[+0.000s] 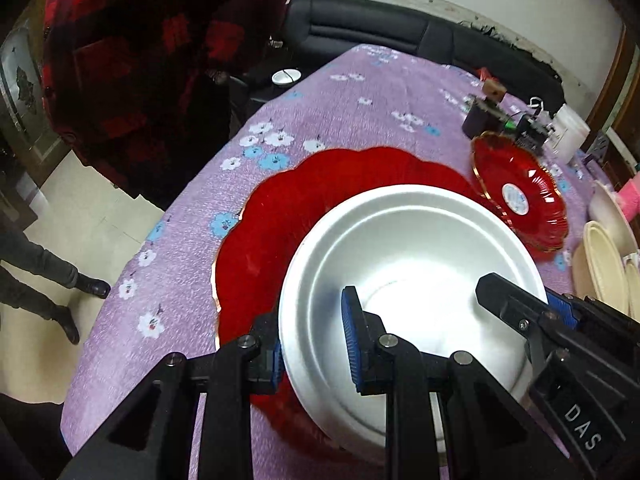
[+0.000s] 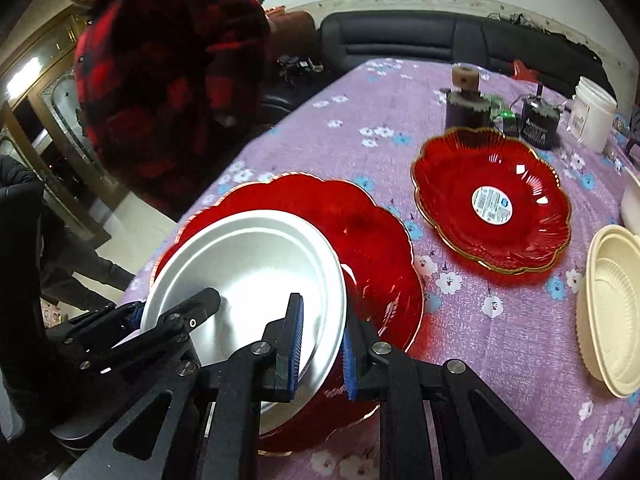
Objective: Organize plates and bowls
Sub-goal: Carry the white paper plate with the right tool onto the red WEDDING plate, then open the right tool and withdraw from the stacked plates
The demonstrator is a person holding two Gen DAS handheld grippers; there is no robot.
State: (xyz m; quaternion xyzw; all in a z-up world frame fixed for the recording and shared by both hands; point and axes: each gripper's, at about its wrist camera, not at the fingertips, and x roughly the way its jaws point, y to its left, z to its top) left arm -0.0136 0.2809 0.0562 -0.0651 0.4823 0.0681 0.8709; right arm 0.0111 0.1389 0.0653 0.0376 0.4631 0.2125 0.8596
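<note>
The left gripper (image 1: 314, 346) was clamped on the near rim of a white bowl (image 1: 416, 264), one blue pad inside the bowl and the other outside it. The right gripper (image 2: 322, 350) pinched the opposite rim of the same bowl, its pads closed tight on the edge. The bowl was held between the two, over a large red plate (image 1: 280, 216) lying on the purple flowered tablecloth (image 1: 192, 240). A second red plate (image 2: 492, 200) with a round sticker in its middle lay further along the table, well apart from the first. Cream bowls (image 2: 612, 312) sat at the right edge. A person in a red checked coat (image 2: 168, 80) stood beside the table
</note>
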